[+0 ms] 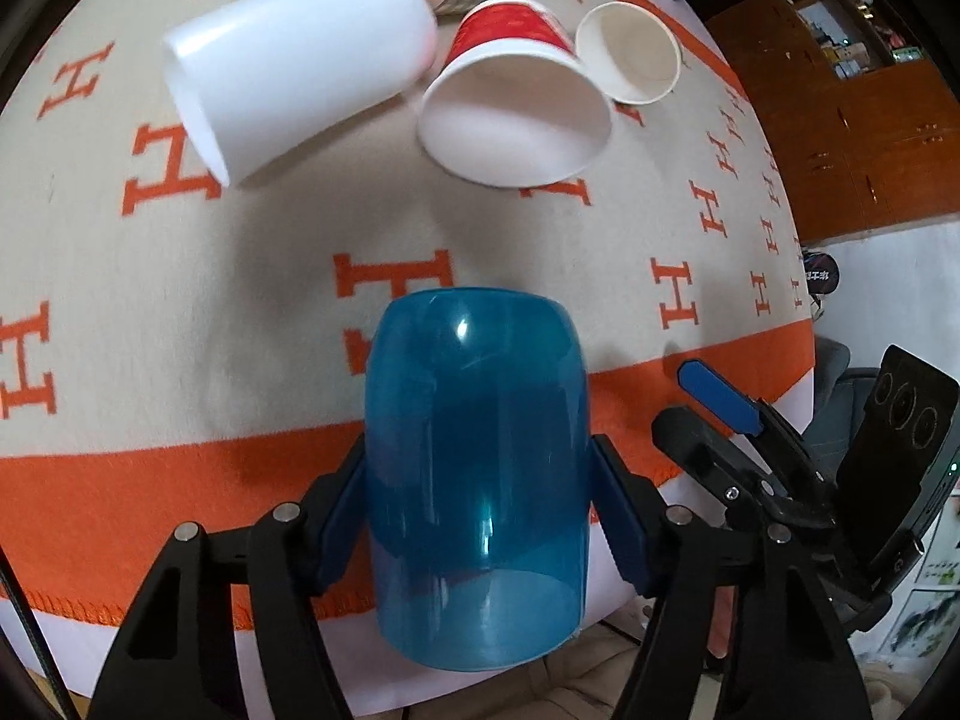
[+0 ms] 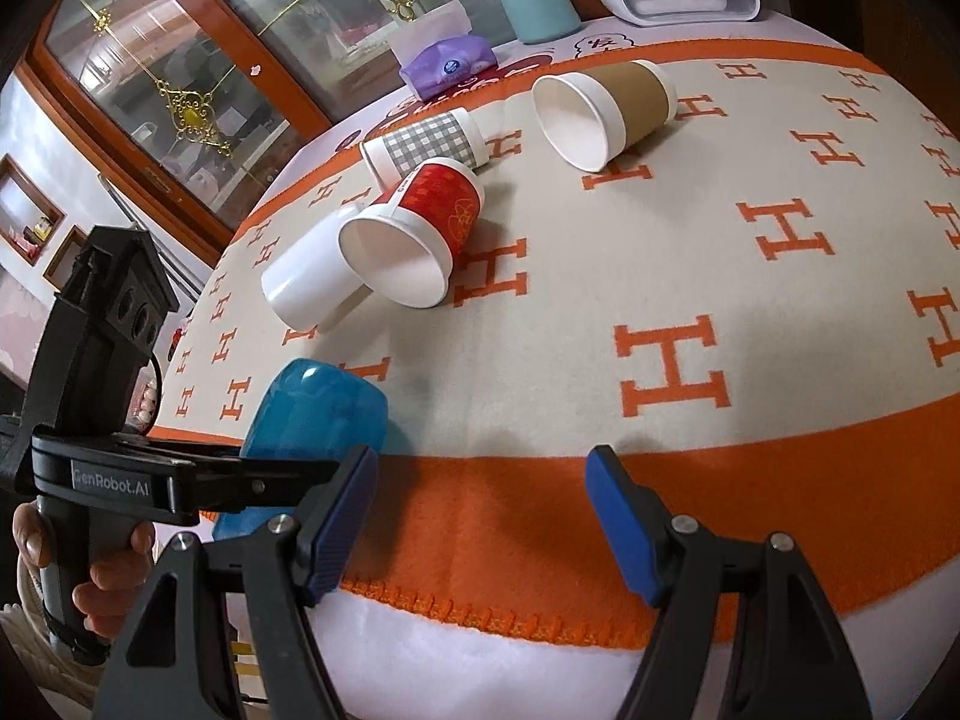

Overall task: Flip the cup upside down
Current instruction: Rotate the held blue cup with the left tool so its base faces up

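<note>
My left gripper is shut on a translucent blue plastic cup, its blue pads pressed on both sides. The cup points away from me, closed end toward the table's middle, open mouth toward the camera, over the blanket's orange border. It also shows in the right wrist view, held at the table's near left edge by the left gripper. My right gripper is open and empty over the near edge of the table; one blue finger of it shows in the left wrist view.
Several cups lie on their sides on the beige blanket with orange H marks: a white plastic cup, a red paper cup, a grey checked cup, a brown-sleeved cup. A tissue pack, teal mug and white appliance stand at the back.
</note>
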`<state>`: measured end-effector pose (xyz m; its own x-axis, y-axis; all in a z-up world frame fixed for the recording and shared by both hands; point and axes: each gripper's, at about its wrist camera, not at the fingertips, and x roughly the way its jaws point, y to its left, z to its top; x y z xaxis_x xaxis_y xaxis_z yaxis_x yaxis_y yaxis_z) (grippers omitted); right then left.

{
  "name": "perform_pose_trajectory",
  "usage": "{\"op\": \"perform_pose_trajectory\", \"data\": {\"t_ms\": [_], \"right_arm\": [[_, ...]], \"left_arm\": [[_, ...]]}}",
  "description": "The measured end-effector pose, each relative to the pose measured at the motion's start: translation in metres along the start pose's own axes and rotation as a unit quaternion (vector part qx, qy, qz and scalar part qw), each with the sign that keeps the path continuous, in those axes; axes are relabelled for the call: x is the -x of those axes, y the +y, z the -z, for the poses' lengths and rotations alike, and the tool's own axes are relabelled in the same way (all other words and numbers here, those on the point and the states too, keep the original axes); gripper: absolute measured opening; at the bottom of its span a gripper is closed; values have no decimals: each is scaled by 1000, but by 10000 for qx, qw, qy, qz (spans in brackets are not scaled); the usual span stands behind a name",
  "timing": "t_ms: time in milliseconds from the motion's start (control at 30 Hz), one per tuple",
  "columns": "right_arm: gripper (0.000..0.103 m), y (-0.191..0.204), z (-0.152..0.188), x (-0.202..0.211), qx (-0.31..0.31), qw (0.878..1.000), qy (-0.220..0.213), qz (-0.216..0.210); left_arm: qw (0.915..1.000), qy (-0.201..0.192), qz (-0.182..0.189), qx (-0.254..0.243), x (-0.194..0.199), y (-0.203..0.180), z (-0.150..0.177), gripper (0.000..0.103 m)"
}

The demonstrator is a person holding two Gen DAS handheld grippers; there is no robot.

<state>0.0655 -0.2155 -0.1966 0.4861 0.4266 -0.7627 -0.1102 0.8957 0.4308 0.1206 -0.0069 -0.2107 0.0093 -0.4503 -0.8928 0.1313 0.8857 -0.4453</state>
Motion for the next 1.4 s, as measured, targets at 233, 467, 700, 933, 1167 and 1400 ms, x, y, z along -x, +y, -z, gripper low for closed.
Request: {"op": "perform_pose_trajectory", "data": {"t_ms": [233, 467, 700, 933, 1167, 1400], "right_arm": [[72, -2, -1, 7, 10, 9999, -135, 25], [72, -4, 1, 10, -11, 9995, -219, 205], [72, -6, 3, 12, -19, 9992, -231, 340], [72, -3, 6, 8, -11, 9991, -177, 379], [72, 3, 9, 11, 80, 9988, -203, 437], [72, 4, 11, 13, 94, 9986, -218, 480]], "left_arm": [[9942, -966, -261, -398, 26, -17, 1, 67], [9596, -2626, -752, -679, 33, -25, 2, 67], [9477, -3053, -582, -731, 19, -17, 4, 67], [9357, -3218, -803, -1200, 16, -30, 27, 67], [9234, -3349, -954, -1616, 14, -34, 56, 66], [9121, -3485, -1031, -1900, 8, -36, 70, 66]]}}
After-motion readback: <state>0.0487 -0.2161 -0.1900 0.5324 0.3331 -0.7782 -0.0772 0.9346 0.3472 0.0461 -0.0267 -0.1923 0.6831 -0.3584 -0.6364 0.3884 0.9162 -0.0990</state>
